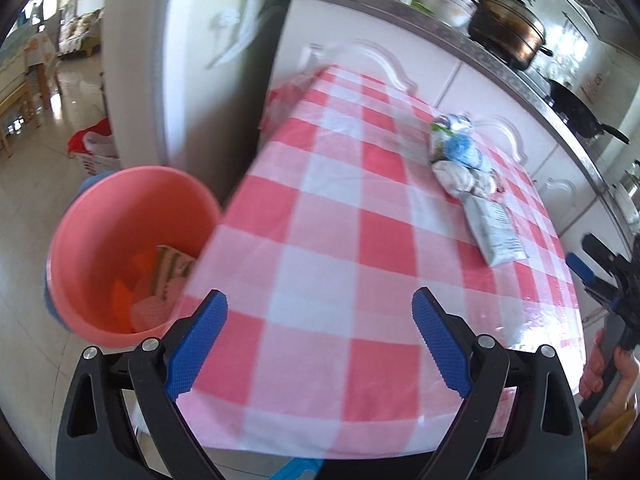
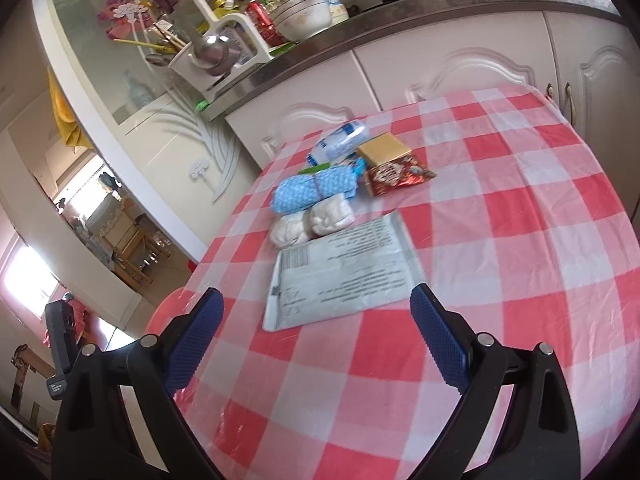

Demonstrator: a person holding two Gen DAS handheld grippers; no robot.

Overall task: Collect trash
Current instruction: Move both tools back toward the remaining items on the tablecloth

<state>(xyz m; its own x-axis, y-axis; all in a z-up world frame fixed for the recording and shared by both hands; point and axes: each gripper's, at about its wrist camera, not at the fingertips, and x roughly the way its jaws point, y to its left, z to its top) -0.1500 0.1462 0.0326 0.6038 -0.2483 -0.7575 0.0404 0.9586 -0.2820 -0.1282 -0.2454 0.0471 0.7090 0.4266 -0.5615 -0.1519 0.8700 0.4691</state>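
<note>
A row of trash lies on the red-and-white checked table (image 2: 500, 216): a flat grey mailer bag (image 2: 340, 276), crumpled white tissues (image 2: 312, 222), a blue dotted wrapper (image 2: 312, 190), a red snack packet (image 2: 394, 174), a gold box (image 2: 384, 148) and a blue-white wrapper (image 2: 340, 142). My right gripper (image 2: 316, 336) is open just short of the mailer bag. My left gripper (image 1: 320, 344) is open and empty over the table's near edge (image 1: 360, 320). Beside the table on the floor stands a pink bucket (image 1: 100, 216) with some scraps inside. From the left wrist the trash pile (image 1: 464, 160) and mailer bag (image 1: 494, 230) sit far right.
White kitchen cabinets (image 2: 460, 64) and a counter with pots (image 1: 508, 30), a pan (image 1: 576, 110) and a dish rack (image 2: 208, 40) run behind the table. A tiled floor (image 1: 24, 200) stretches left of the bucket. A person's hand (image 1: 600, 368) holds the other gripper at the right.
</note>
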